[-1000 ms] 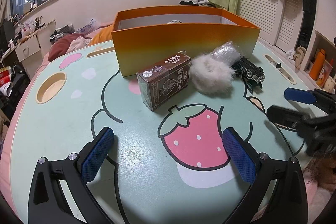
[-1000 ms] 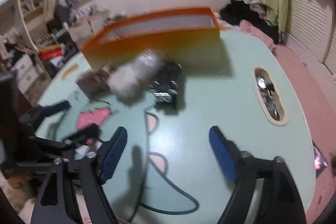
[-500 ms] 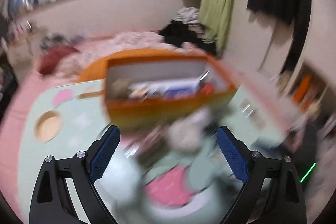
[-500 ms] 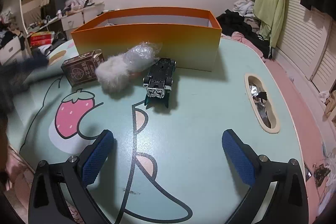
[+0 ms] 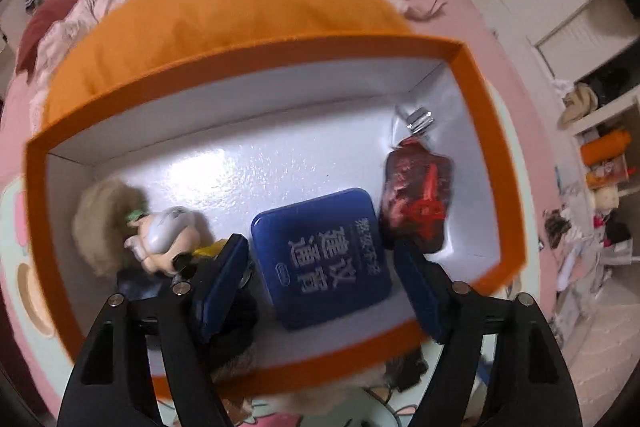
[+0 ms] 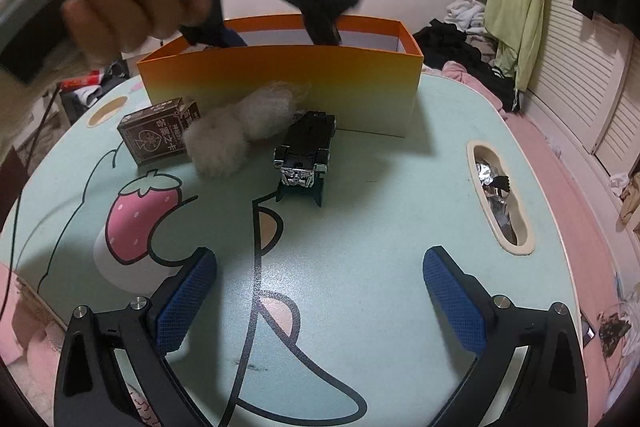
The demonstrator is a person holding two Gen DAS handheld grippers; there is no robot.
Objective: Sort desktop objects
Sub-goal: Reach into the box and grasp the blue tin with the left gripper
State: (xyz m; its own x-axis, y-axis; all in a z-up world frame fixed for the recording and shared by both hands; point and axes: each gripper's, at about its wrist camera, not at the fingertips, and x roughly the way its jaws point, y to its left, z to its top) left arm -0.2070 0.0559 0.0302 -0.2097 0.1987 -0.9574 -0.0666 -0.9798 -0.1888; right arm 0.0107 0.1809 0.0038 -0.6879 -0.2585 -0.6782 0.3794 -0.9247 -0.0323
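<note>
In the left wrist view my left gripper (image 5: 320, 279) points down into the orange box (image 5: 256, 51). Its jaws are closing, with a blue tin (image 5: 324, 259) between the pads (image 5: 220, 279); I see no firm contact. A dark red packet (image 5: 416, 199) and a small doll (image 5: 164, 235) also lie in the box. The right wrist view shows a hand holding the left gripper (image 6: 272, 27) over the orange box (image 6: 280, 87). My right gripper (image 6: 320, 291) hangs open and empty over the table, short of a black toy car (image 6: 306, 147), a fluffy ball (image 6: 218, 147) and a brown card box (image 6: 154, 141).
A clear-wrapped white tuft (image 6: 268, 115) lies against the box's front wall. The mint table (image 6: 360, 227) has a slot with foil scraps (image 6: 496, 195) at the right. A pink bed with clothes lies beyond the box.
My left gripper swung from low over the table up over the orange box, tipped downward, and narrowed its jaws. The right gripper opened wider and stayed in place.
</note>
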